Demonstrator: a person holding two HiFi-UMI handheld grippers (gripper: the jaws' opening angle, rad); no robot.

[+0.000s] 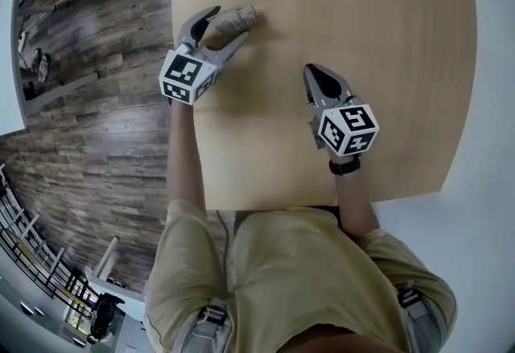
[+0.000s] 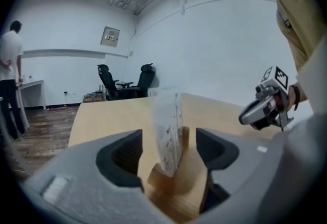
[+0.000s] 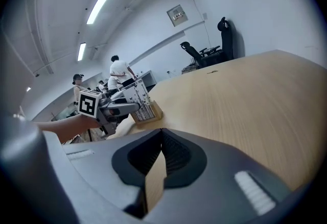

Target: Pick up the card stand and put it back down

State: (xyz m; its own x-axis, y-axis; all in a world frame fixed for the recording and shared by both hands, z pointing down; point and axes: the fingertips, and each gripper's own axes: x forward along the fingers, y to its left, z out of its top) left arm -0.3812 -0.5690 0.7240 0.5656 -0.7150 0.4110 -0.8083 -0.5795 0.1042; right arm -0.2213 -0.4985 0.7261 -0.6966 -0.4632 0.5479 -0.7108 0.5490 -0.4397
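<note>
Left hand-held gripper (image 1: 227,26) — jaws apart, straddling the card stand (image 1: 241,18) with a gap on either side, pads not pressing. The stand sits on the desk (image 1: 378,30) near its left edge, upper left of the head view. Right hand-held gripper (image 1: 315,74) — jaws together, holding nothing, mid-frame, well apart from the stand.

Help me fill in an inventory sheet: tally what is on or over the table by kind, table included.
Card stand: 1
Grippers: 2 (left gripper, right gripper)
Table: 1
Total: 4
</note>
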